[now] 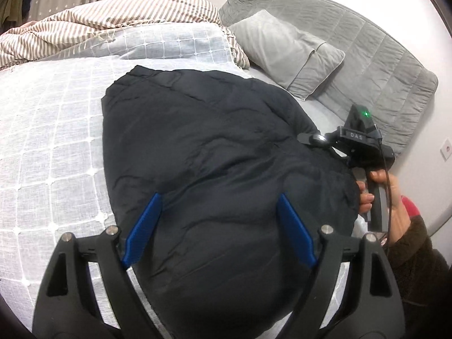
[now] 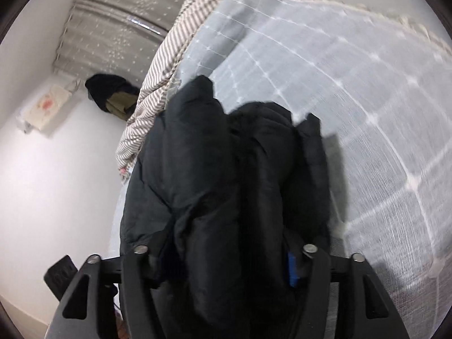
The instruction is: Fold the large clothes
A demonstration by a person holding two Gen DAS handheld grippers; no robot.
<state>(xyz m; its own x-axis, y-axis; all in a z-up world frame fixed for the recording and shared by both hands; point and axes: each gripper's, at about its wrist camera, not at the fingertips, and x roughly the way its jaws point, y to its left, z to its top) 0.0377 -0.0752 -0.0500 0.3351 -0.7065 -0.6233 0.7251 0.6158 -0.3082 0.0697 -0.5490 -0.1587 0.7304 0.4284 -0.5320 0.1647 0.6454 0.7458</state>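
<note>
Left wrist view: bed covered by a pale checked bedspread (image 1: 56, 130), with a striped duvet (image 1: 99, 25) bunched at its far side and a grey pillow (image 1: 285, 50) leaning on a grey padded headboard (image 1: 367, 56). A dark puffy jacket (image 1: 214, 155) lies in a bulky heap on the bedspread. The left gripper (image 1: 217, 214) hovers over the jacket's near part, its blue fingers (image 1: 144, 226) spread wide with nothing between them. At the jacket's right edge the right gripper (image 1: 319, 139) is held by the right hand (image 1: 387, 195).

Right wrist view: white wall and star-patterned curtain (image 2: 113, 28) behind the bed. The right gripper (image 2: 226, 257) is clamped on a thick fold of the jacket (image 2: 226, 169), which fills the gap between its fingers and extends forward over the bedspread (image 2: 353, 84).
</note>
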